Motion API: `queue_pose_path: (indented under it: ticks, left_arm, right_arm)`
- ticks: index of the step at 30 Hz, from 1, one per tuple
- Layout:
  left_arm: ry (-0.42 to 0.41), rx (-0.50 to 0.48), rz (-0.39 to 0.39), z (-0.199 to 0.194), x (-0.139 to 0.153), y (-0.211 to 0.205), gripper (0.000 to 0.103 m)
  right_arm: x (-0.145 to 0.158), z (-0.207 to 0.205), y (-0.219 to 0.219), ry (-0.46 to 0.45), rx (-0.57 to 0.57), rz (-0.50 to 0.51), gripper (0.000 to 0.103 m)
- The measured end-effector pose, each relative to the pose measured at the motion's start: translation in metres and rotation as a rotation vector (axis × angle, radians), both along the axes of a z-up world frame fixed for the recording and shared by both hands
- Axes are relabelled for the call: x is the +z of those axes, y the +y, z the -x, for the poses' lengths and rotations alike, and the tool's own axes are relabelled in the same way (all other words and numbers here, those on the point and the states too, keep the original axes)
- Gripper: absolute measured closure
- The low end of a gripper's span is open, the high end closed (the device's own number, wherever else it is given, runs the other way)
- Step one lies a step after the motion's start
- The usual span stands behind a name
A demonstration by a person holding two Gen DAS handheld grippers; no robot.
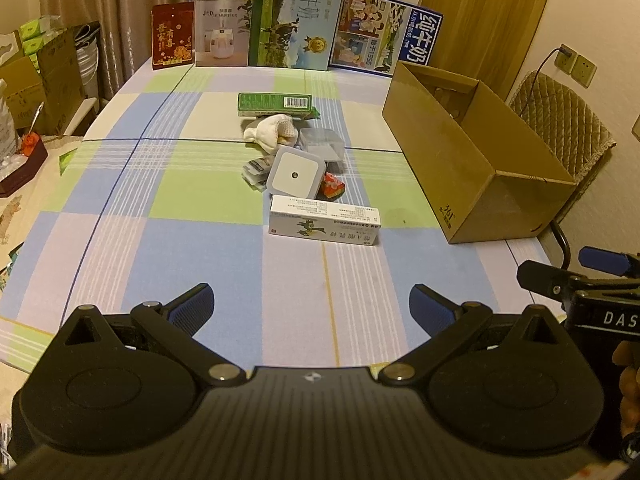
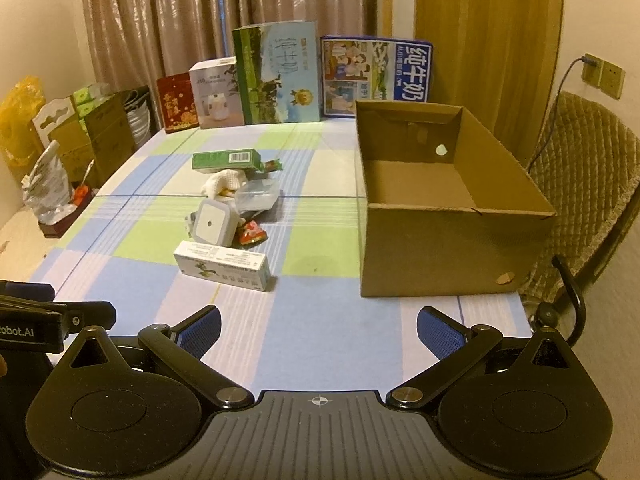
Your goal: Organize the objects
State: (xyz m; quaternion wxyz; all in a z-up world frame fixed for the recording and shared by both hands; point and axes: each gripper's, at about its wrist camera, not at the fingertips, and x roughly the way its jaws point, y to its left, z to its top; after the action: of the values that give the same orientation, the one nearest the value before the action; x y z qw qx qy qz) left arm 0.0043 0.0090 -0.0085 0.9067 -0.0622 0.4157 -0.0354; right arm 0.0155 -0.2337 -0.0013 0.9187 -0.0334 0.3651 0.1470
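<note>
A small pile lies mid-table: a white carton nearest me, a grey-rimmed square device, a red snack packet, a clear plastic tub, a white cloth pouch and a green carton. An open, empty cardboard box stands to the right. My left gripper hovers open over the near table edge, holding nothing. My right gripper is open and empty too, short of the pile and the box.
Tall printed boxes line the table's far edge. A quilted chair sits behind the cardboard box. Cartons and bags crowd the left side. The checked tablecloth lies bare between the grippers and the pile.
</note>
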Motion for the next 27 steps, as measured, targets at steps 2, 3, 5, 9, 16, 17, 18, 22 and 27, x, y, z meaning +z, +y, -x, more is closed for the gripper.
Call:
queue_pose_path:
  ticks: [2,3,5,9,16,17,18,22,27]
  left_arm:
    - [0.005,-0.001,-0.001,-0.001,-0.001,0.001,0.001]
    - [0.006,-0.002,-0.003,-0.002,-0.003,0.001,0.001]
    - [0.011,-0.003,-0.005,-0.003,-0.004,0.003,0.001]
    - [0.021,-0.007,-0.018,-0.009,-0.008,0.011,0.001]
    - [0.010,-0.009,-0.060,-0.030,-0.011,0.045,0.001]
    - [0.005,-0.019,-0.070,-0.035,-0.011,0.049,0.001]
    - [0.000,-0.027,-0.078,-0.040,-0.011,0.054,0.001]
    - [0.003,-0.041,-0.086,-0.065,-0.012,0.072,0.001]
    - [0.008,-0.056,-0.124,-0.095,-0.018,0.085,0.001]
  right_arm:
    - [-0.001,-0.003,0.003,0.003,0.018,0.006,0.002]
    - [-0.002,-0.005,0.005,0.005,0.031,0.011,0.002]
    - [-0.003,-0.007,0.009,0.005,0.054,0.019,0.002]
    - [-0.007,-0.015,0.020,0.000,0.142,0.027,0.002]
    - [-0.021,-0.045,0.056,-0.023,0.351,0.121,0.002]
    - [-0.026,-0.051,0.062,-0.021,0.383,0.140,0.002]
    - [-0.030,-0.058,0.068,-0.017,0.416,0.158,0.002]
    - [-0.050,-0.089,0.092,-0.001,0.509,0.196,0.002]
    - [-0.080,-0.126,0.122,0.058,0.603,0.231,0.018]
